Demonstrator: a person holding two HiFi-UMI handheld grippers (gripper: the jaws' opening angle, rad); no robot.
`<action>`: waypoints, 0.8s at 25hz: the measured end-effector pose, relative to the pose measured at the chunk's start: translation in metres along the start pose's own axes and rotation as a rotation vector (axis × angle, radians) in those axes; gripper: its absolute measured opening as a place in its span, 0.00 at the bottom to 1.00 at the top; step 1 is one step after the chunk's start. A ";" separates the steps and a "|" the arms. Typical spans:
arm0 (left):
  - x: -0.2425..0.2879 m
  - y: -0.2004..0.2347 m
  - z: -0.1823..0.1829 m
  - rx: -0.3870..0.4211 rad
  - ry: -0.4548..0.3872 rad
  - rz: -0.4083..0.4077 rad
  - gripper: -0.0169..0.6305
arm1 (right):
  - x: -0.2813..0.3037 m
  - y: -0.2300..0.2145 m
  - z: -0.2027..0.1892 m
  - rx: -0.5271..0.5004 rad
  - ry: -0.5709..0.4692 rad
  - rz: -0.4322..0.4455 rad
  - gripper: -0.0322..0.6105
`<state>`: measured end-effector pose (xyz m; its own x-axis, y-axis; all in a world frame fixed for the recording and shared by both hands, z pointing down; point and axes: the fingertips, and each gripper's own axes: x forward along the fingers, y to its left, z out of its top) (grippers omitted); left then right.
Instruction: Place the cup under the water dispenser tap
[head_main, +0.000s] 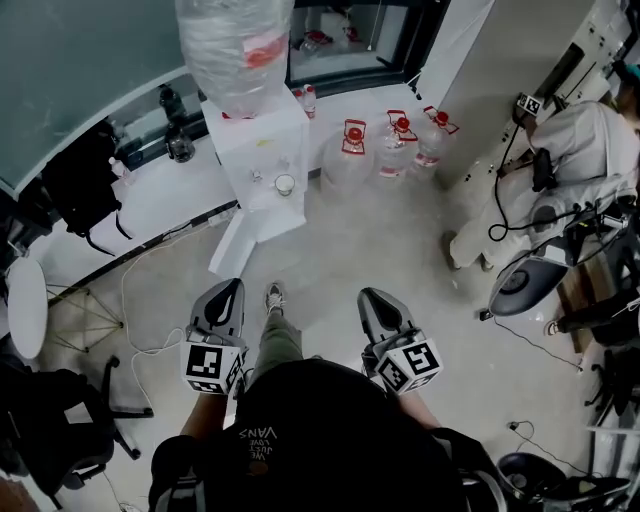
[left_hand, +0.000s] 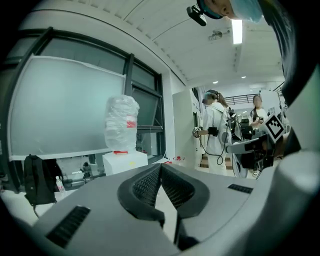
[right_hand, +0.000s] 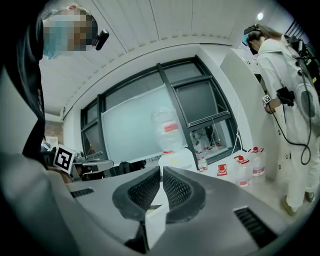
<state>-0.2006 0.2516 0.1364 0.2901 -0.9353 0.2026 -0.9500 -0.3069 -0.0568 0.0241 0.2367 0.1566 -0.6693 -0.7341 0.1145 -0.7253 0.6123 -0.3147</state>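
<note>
The white water dispenser (head_main: 265, 150) stands ahead of me with a big clear bottle (head_main: 235, 45) upside down on top. A small white cup (head_main: 285, 184) sits on its front ledge, below the taps. Both grippers hover low over the floor, well short of the dispenser. My left gripper (head_main: 232, 286) is shut and holds nothing. My right gripper (head_main: 368, 296) is also shut and empty. In the left gripper view the jaws of the left gripper (left_hand: 160, 166) meet at the tips, with the dispenser (left_hand: 125, 161) far off. In the right gripper view the right gripper (right_hand: 161, 170) points towards the dispenser (right_hand: 177, 157).
Several clear water jugs (head_main: 390, 145) with red caps stand right of the dispenser. A person in white (head_main: 560, 170) stands at the right beside equipment. A black bag (head_main: 80, 185), a white cable (head_main: 140, 300) on the floor and a black chair (head_main: 60, 430) are at the left.
</note>
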 end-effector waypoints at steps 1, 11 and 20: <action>-0.003 0.000 -0.003 0.001 0.002 0.002 0.06 | 0.002 0.002 -0.001 -0.003 0.004 0.008 0.12; -0.016 -0.005 -0.009 -0.009 -0.013 -0.012 0.06 | 0.014 0.015 -0.006 -0.045 0.034 0.020 0.12; -0.006 -0.009 -0.013 -0.033 -0.010 -0.041 0.06 | 0.020 0.011 -0.005 -0.056 0.032 0.003 0.12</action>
<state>-0.1953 0.2621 0.1486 0.3298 -0.9238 0.1944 -0.9406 -0.3392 -0.0163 0.0022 0.2300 0.1602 -0.6758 -0.7229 0.1444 -0.7305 0.6306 -0.2620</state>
